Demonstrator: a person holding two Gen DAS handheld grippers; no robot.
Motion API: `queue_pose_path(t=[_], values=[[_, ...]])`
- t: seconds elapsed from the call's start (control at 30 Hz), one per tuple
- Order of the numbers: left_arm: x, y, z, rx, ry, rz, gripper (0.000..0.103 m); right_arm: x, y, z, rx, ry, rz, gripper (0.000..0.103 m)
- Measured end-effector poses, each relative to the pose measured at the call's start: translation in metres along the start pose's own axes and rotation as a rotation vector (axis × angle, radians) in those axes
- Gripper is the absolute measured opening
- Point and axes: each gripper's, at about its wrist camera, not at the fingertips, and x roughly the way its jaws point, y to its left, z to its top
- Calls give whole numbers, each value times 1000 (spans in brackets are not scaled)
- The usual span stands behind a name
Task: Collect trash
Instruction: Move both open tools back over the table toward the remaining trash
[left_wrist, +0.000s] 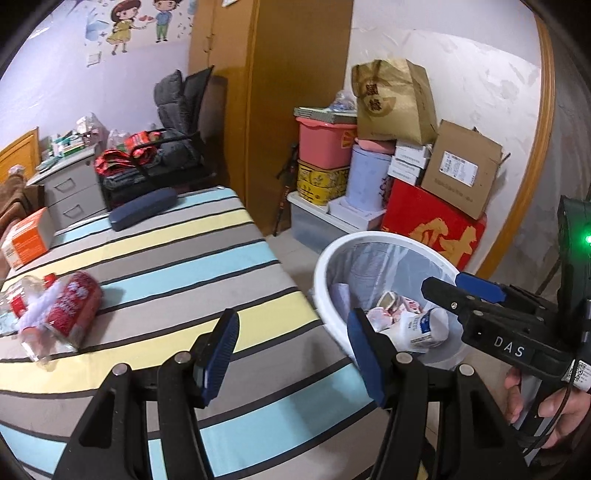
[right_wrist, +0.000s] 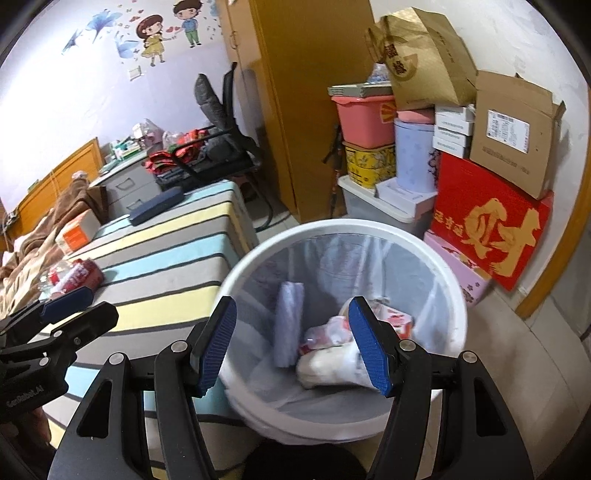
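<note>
Bin (right_wrist: 436, 251) stood beside the bed (left_wrist: 177, 236), close enough for short drops, already holding wrappers and a crushed bottle (left_wrist: 424, 326). Right gripper (right_wrist: 291, 343) hung over it, jaws wide, empty, likely after a release. Left gripper (left_wrist: 291, 354), also wide and empty, faced the remaining trash (left_wrist: 62, 306) on the bed.

Glossy, seemingly plastic trash bin (right_wrist: 448, 266)

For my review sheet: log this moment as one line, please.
left hand-held gripper: open, empty, over bed | right hand-held gripper: open, empty, over trash bin | red wrappers: on striped bed
</note>
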Motion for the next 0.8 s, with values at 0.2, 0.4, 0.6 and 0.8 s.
queue_pose_path(t=[0.2,0.4,0.6,0.8], values=[[-20,27,-9,-35,-26,46,64,2,27,-1,-23,-5,42,65],[-34,62,-21,-92,-34,94,64,6,61,-3,-62,-7,96,65],[-50,100,-33,-155,-45,155,67,17,92,-3,-113,14,149,65],[-65,138,-44,-208,-51,222,68,25,118,-3,-129,32,195,65]])
